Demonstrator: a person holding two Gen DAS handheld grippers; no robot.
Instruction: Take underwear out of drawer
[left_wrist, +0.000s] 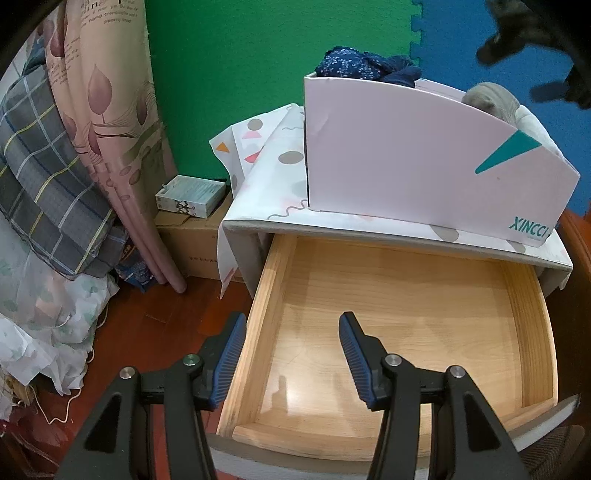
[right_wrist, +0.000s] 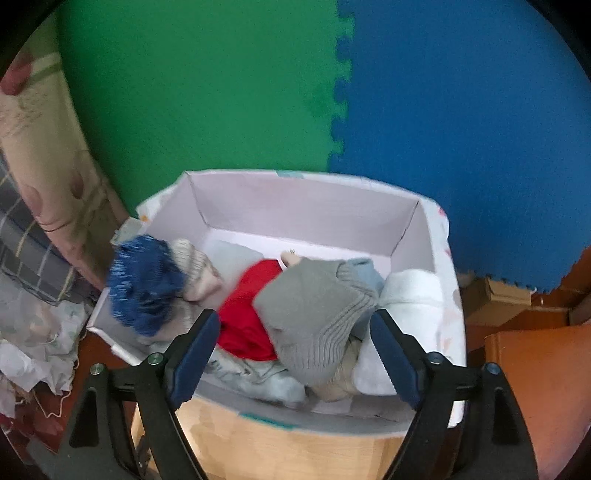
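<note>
Between and just below the parted pads of my right gripper (right_wrist: 295, 352), jaws wide and holding nothing, lies the underwear (right_wrist: 314, 314), a soft, light, limp ribbed-grey piece in the box (right_wrist: 306, 210), best pinched at its bunched fold; my left gripper (left_wrist: 291, 354) hangs half-open over the bare drawer (left_wrist: 388, 332).

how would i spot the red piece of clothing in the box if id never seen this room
Find the pale pink cardboard box standing on top of the small cabinet, in front of the green and blue foam wall. Inside is a heap of folded clothes; the red piece lies near the middle, partly under a grey ribbed knit and right of a speckled dark blue bundle. It is the only bright red thing in the box.
</note>
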